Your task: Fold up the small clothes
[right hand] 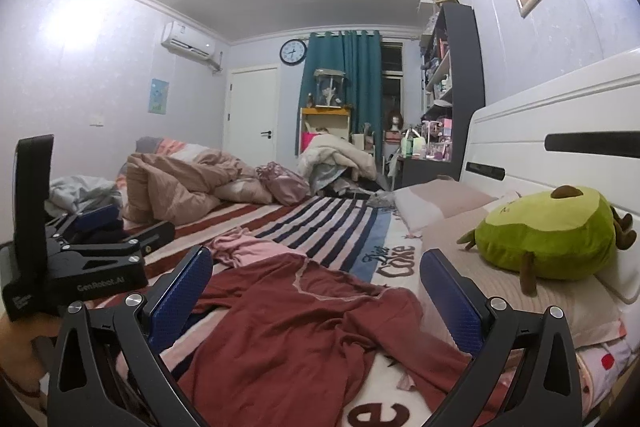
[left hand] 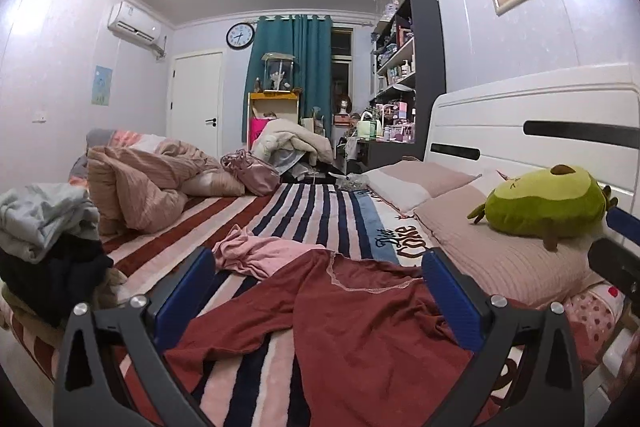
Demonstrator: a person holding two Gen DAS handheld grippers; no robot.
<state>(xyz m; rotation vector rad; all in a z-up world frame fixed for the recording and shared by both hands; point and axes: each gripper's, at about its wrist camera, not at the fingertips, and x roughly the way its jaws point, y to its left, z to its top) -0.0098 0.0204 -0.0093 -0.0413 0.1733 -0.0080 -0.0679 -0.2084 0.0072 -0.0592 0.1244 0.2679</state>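
From the left wrist camera, the left gripper (left hand: pixel 316 291) hangs above the near edge of the bed (left hand: pixel 320 211) with its blue-padded jaws spread wide and nothing between them. Below and ahead lies the task's thing, a dark red long-sleeved top (left hand: pixel 352 327), rumpled across the striped blanket near the bed's front edge, its lace-trimmed neckline (left hand: pixel 360 279) pointing toward the far end. One sleeve trails toward the left jaw. Just beyond it sits a crumpled pink garment (left hand: pixel 260 255), touching or nearly touching the red cloth. A heap of other clothes (left hand: pixel 44 239) rests at the left edge, and a green avocado plush (left hand: pixel 548 203) lies on the pillow by the headboard.

From the right wrist camera, the right gripper (right hand: pixel 316 291) is likewise wide open and empty, poised over the same red top (right hand: pixel 304 327). The left gripper's black body (right hand: pixel 80 267) shows at the left, low beside the bed edge. The hem appears bunched toward the right jaw, though fisheye distortion makes its outline uncertain.

The step in hand looks like the first grasp before flattening. To do it well, each gripper should pinch a single layer at a shoulder or hem corner, lift only slightly, and draw the cloth outward so the wrinkles run out before any fold. Keep clear of the pink garment so it is not dragged along.
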